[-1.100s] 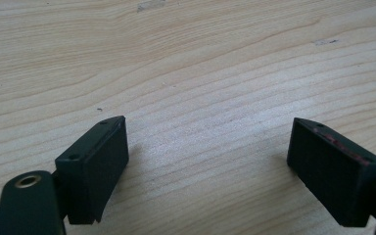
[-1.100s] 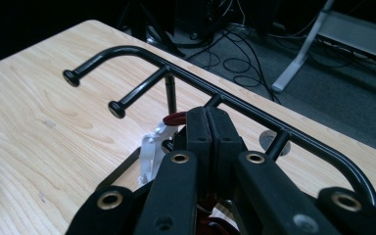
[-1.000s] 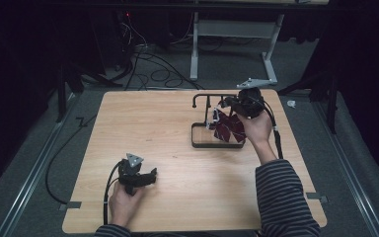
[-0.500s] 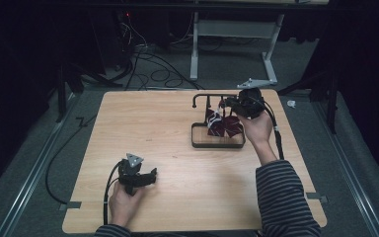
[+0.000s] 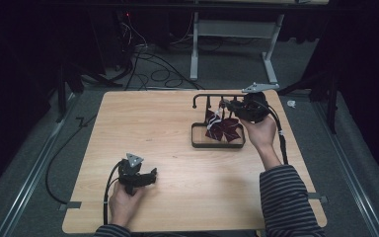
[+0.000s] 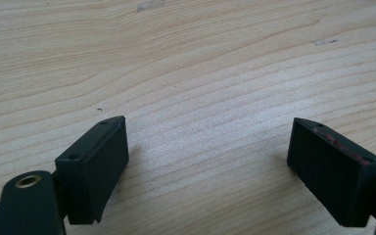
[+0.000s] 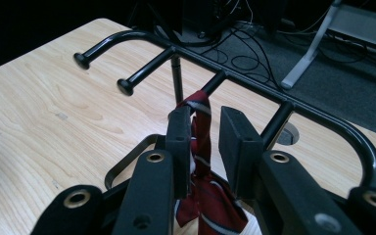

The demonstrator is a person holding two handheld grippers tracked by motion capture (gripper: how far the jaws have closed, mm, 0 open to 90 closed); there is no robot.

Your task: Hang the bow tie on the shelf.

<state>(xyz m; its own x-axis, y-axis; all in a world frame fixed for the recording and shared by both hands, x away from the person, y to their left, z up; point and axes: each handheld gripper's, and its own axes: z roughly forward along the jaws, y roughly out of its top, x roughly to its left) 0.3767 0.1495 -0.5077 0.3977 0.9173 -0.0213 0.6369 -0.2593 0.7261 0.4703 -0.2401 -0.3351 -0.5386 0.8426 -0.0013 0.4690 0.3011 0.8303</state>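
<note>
A black metal rack (image 5: 212,95) with several pegs and a tray base (image 5: 217,146) stands at the table's far right. A dark red striped tie (image 5: 224,129) hangs over one peg, and its bunched lower part lies in the tray. My right gripper (image 5: 229,104) is at that peg. In the right gripper view the tie (image 7: 199,105) runs down between the jaws of the right gripper (image 7: 203,127). It touches the left jaw, and a gap separates it from the right jaw, so the gripper is open. Near the front left, my left gripper (image 5: 150,174) rests open, and in its own view nothing lies between the jaws of the left gripper (image 6: 208,161).
The wooden table (image 5: 143,128) is bare across its left and middle. Cables trail from both grippers, and one runs off the front left edge (image 5: 107,197). Beyond the far edge, table legs and cables (image 5: 143,54) lie on the grey floor.
The tie has come down from being held up beside the rack and now hangs from a peg into the tray. The right gripper has shifted slightly. The left gripper has stayed still.
</note>
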